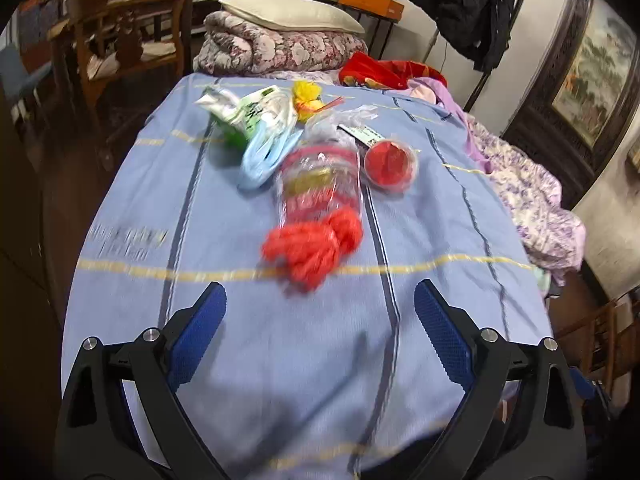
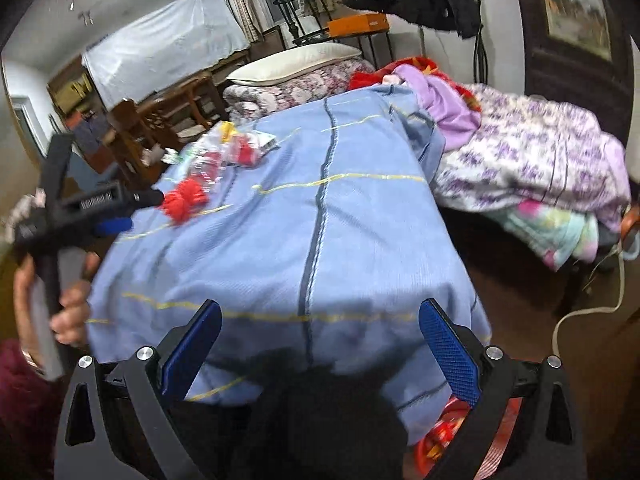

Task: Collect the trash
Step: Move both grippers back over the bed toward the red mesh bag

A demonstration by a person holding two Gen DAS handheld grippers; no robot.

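The trash lies in a loose heap on a bed covered by a blue sheet [image 1: 248,320], in the upper middle of the left wrist view. Nearest the camera is a red net bag [image 1: 314,242], touching a clear plastic bottle with a red label [image 1: 320,182]. Just right of the bottle sits a round plastic cup lid with red inside [image 1: 391,164]. Left of the bottle are a pale blue face mask [image 1: 262,156] and a green-and-white wrapper [image 1: 236,114]; a yellow scrap [image 1: 306,98] lies behind them. All of it is blurred, so the print cannot be read.

The left claw [image 1: 320,320] fills the bottom of its view, spread wide with nothing between its blue pads, short of the net bag. The right claw [image 2: 320,340] is likewise wide open and empty, low in its frame over the bed's near edge. There the heap is small and smeared at the upper left, partly hidden by the other tool. Something red-orange shows at the bottom right behind the claw, too cut off to identify.
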